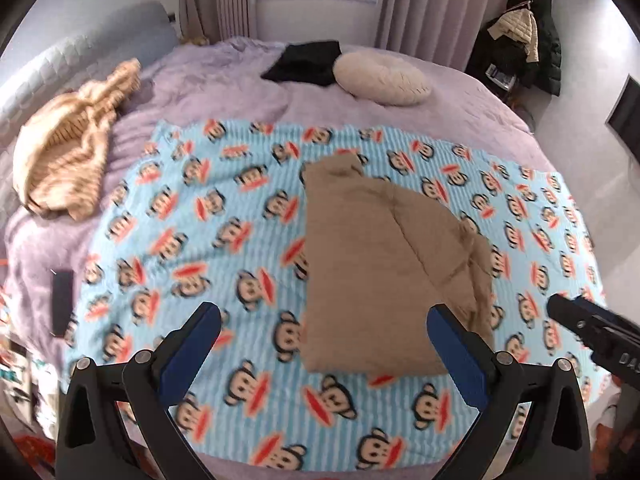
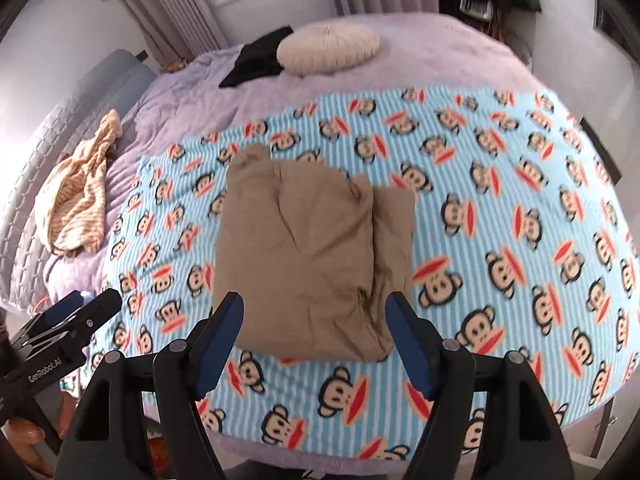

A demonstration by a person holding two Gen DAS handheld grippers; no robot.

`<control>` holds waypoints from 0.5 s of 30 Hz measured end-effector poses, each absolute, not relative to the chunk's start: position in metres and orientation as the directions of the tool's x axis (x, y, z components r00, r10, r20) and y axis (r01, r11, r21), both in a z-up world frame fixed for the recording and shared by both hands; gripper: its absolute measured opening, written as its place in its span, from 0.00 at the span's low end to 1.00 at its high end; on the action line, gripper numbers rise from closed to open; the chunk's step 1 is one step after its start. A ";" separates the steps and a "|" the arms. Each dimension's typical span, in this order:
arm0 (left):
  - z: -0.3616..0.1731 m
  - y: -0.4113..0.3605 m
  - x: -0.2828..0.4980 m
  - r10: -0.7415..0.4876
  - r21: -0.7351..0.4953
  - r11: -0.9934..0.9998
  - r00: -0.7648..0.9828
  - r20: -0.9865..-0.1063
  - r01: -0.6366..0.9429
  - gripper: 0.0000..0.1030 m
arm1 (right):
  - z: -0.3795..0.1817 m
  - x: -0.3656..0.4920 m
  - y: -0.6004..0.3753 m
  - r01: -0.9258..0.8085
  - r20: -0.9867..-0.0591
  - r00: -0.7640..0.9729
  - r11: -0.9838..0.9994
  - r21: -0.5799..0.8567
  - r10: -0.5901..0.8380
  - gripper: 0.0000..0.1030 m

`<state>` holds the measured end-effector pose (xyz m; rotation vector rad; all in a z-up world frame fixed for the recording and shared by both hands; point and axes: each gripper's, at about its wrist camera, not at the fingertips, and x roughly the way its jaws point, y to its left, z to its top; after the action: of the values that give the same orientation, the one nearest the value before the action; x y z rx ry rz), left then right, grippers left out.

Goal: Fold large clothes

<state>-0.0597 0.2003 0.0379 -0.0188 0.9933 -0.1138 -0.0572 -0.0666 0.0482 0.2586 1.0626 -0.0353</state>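
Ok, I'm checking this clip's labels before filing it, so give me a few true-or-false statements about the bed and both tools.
1. The brown garment lies folded on the monkey-print blanket. True.
2. The right tool grips the brown garment. False: its jaws are apart and empty.
3. The left tool is open. True.
4. The striped tan garment is neatly folded. False: it lies crumpled on the purple bedding.
5. A round cream cushion sits beside a black item. True.

You can read "GenRobot.AI" on the left gripper (image 2: pixel 100 304) body, left of the brown garment (image 2: pixel 312 256). Right gripper (image 1: pixel 560 308) shows only "DAS", cut off.
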 end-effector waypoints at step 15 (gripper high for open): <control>0.071 0.194 -0.060 -0.063 -0.006 0.995 0.596 -0.801 0.097 1.00 | 0.089 -0.052 -0.058 0.185 -0.791 0.610 0.978 0.093 -0.040 1.00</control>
<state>-0.0605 0.1937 0.0706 0.0396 0.9279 -0.0931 -0.0525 -0.0580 0.0894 0.1716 0.9061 -0.1304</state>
